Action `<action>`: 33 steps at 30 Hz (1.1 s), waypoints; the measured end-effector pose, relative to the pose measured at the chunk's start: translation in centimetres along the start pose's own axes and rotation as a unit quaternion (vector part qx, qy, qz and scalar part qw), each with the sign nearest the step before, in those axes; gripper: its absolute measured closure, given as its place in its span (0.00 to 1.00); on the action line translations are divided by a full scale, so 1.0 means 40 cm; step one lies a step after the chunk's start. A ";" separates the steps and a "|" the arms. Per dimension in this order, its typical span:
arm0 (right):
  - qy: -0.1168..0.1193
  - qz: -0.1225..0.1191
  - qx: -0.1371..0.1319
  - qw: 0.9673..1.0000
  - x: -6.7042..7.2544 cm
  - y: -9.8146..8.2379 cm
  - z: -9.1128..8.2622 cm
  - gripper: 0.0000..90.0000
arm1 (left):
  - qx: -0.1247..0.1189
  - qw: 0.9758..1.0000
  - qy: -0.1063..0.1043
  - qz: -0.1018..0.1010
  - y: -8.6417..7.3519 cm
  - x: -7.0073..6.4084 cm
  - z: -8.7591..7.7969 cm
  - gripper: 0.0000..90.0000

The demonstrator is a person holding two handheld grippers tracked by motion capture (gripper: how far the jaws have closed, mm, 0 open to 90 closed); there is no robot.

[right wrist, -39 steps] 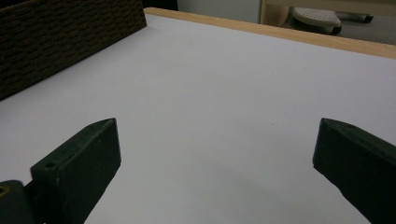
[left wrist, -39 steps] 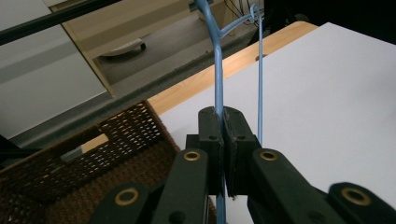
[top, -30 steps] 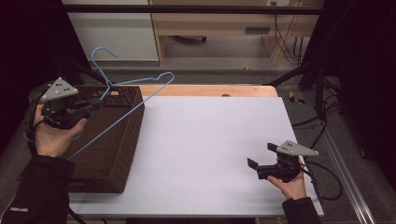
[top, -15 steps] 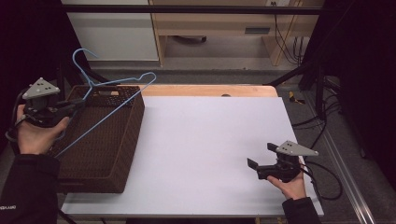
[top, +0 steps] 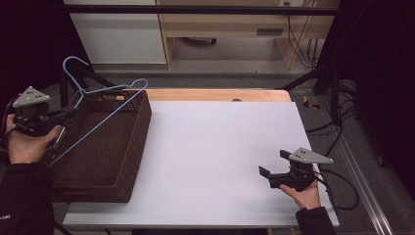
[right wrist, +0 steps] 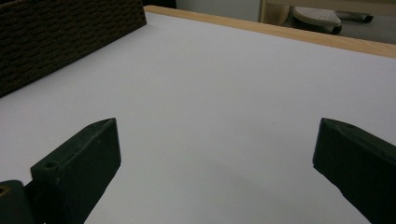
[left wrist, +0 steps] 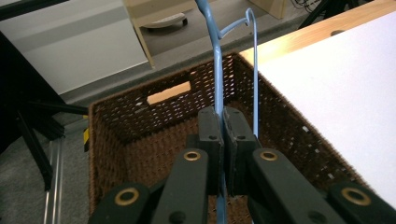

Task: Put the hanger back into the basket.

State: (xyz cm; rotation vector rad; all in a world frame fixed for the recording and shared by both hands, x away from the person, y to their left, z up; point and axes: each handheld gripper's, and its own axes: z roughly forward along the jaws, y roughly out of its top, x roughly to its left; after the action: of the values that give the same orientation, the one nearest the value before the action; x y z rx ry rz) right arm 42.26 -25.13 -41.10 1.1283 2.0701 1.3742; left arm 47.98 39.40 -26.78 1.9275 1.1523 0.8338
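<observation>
The blue hanger (top: 98, 105) has shifted left over the wicker basket (top: 128, 161), beside the white table (top: 215, 147).

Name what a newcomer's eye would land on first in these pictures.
A blue hanger juts over the brown basket at the table's left, pinched in the left tongs. On the white table, near its right front corner, the right tongs rest wide open with nothing between them.

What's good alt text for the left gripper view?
The left gripper, its two black jaws shut, pinches the wire of a light blue hanger that runs up and out of the frame's top. Behind it sits a dark brown wicker basket with a handle slot, beside a white table edged in wood.
</observation>
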 end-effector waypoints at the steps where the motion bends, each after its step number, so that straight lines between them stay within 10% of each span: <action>1: 0.000 0.000 0.000 1.000 0.000 0.000 0.000 0.02 | -0.001 1.000 0.000 -0.003 -0.005 0.004 0.000 0.97; 25: -0.001 0.002 0.001 1.000 0.003 -0.001 0.006 0.02 | 0.048 0.998 0.009 0.032 -0.094 0.002 0.086 0.97; 33: -0.002 0.001 0.001 1.000 0.002 -0.001 0.005 0.02 | 0.056 0.998 0.004 0.012 -0.139 -0.008 0.131 0.97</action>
State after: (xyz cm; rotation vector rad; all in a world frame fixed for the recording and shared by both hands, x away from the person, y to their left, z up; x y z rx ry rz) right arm 42.33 -24.96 -41.22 1.1329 2.0682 1.3696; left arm 49.71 39.63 -34.24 2.0355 1.2045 0.8048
